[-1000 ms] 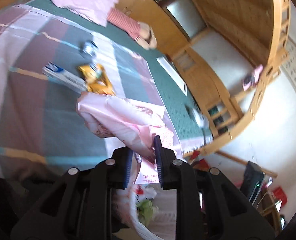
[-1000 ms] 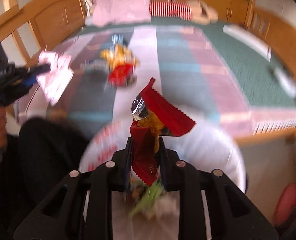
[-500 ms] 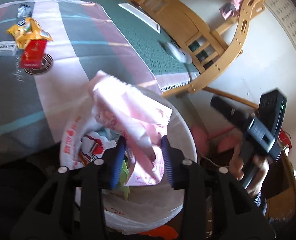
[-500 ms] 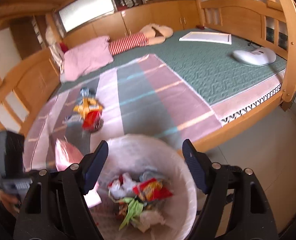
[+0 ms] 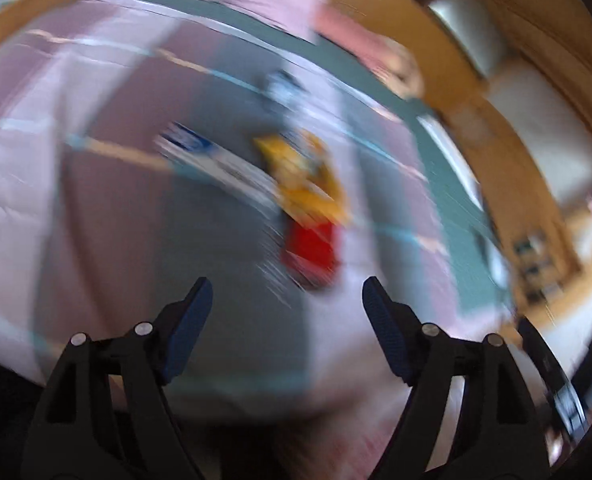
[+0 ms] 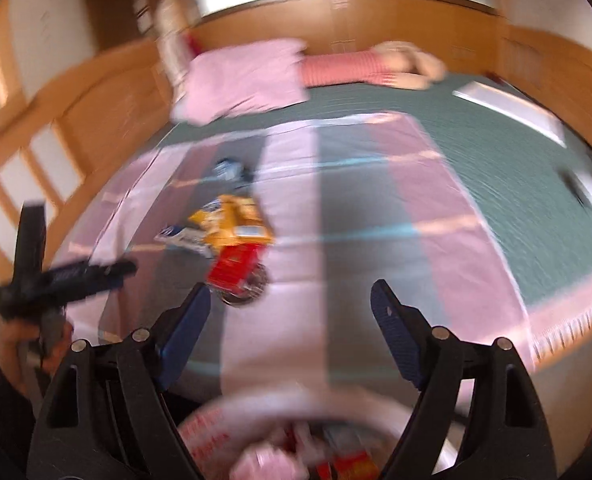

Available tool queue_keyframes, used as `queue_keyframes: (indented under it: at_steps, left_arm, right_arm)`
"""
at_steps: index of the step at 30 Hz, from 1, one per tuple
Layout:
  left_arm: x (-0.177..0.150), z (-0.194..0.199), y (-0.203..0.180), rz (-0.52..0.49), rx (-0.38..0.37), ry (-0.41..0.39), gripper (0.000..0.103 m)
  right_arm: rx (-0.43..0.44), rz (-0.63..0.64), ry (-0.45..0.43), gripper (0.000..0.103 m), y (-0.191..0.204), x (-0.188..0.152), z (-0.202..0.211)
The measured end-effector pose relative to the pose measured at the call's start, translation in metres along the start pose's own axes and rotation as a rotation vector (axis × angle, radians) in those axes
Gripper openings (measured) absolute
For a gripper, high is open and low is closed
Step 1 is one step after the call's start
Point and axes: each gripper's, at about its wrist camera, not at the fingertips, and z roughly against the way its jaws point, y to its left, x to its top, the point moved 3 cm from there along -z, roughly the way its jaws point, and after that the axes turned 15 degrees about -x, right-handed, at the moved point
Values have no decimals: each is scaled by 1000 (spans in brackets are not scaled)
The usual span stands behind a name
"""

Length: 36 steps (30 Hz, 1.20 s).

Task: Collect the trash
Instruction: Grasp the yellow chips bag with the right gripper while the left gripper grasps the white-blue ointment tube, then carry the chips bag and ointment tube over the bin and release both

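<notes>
Both views are blurred by motion. My left gripper (image 5: 286,300) is open and empty, above the striped bed cover, facing a red packet (image 5: 310,248), a yellow snack bag (image 5: 308,180) and a long white and blue box (image 5: 216,160). My right gripper (image 6: 290,304) is open and empty above the trash bin (image 6: 288,440), whose rim and litter show at the bottom. The red packet (image 6: 234,270), yellow bag (image 6: 232,220) and a small blue wrapper (image 6: 228,168) lie ahead of it on the bed. The left gripper body (image 6: 64,276) shows at the left.
A pink pillow (image 6: 244,76) and a striped soft toy (image 6: 376,66) lie at the head of the bed. A wooden bed frame (image 6: 56,120) runs along the left. A white flat object (image 6: 512,108) lies on the green mattress at the right.
My left gripper has let go of the pink plastic bag and opened, then swung from over the bin back toward the bed. My right gripper stays open and has tilted up toward the bed.
</notes>
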Motion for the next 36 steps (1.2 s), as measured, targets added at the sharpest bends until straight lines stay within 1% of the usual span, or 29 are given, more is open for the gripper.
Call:
queue_keyframes:
  at_steps: [2,3,5,6,7,8,9,10,12,14,15,16,17,18,20,22,23,25,27,29,31,33,34,35,36]
  left_arm:
    - [17,-7,21,37,31,-38,80]
    - [22,-10,29,51,32,-53,80]
    - [27,-13,50,78,29,-102,80]
    - [28,-17,68,137,81,-105,80]
    - [28,-17,78,196,87,-100,80]
    - [30,-17,87,258,32,-116,80]
    - [31,-15,92,281,12,-124,81]
    - [33,-14,95,295,12,-129,82]
    - [37,-16,100,309,6,-127,84]
    - [39,-23,105,345,-37,-109,86]
    - [39,-24,107,357,-46,-106,86]
    - [41,-24,109,376,-56,-117,86]
    - [43,-23,111,387,-56,-142,86]
    - [47,-19,113,394,-40,-187,86]
    - [53,-20,110,393,-27,-229,88]
    - [58,-24,108,381,-28,-241,91]
    - [60,-30,106,367,-19,-228,91]
    - [64,-40,107,346,13,-205,92]
    - [69,-52,107,333,43,-181,93]
    - [73,-66,108,349,45,-161,98]
    - [80,-78,105,373,53,-186,99]
    - [88,-95,97,358,47,-174,99]
    - [90,-103,93,335,79,-162,99]
    - [91,-109,88,307,135,-153,99]
    - [93,-118,81,259,210,-122,99]
  right_arm:
    - [25,103,21,81,38,17,-31]
    - [33,161,35,81,60,25,-50]
    - [13,285,53,81,98,34,-84]
    - [-13,364,64,81,117,37,-103]
    - [-38,436,79,81,134,37,-122]
    - [-58,496,103,80,146,36,-141]
    - [-74,533,123,80,151,34,-155]
    - [-91,567,140,80,157,33,-171]
    - [-92,599,167,80,162,32,-192]
    - [-76,617,186,66,165,30,-205]
    - [-64,610,195,59,165,31,-209]
    - [-42,587,198,55,164,34,-210]
    - [-13,558,203,54,162,37,-208]
    - [33,513,209,52,161,41,-206]
    - [133,440,237,52,161,44,-200]
    - [246,393,280,51,163,40,-189]
    - [261,381,264,51,160,41,-181]
    - [199,340,180,51,141,54,-159]
    - [178,250,143,51,112,65,-138]
    - [172,172,122,51,82,68,-115]
    - [170,124,117,51,54,59,-89]
    - [154,91,106,52,28,45,-63]
    - [144,77,99,52,18,37,-52]
    - [132,54,93,52,6,30,-42]
    - [119,24,88,52,-6,21,-32]
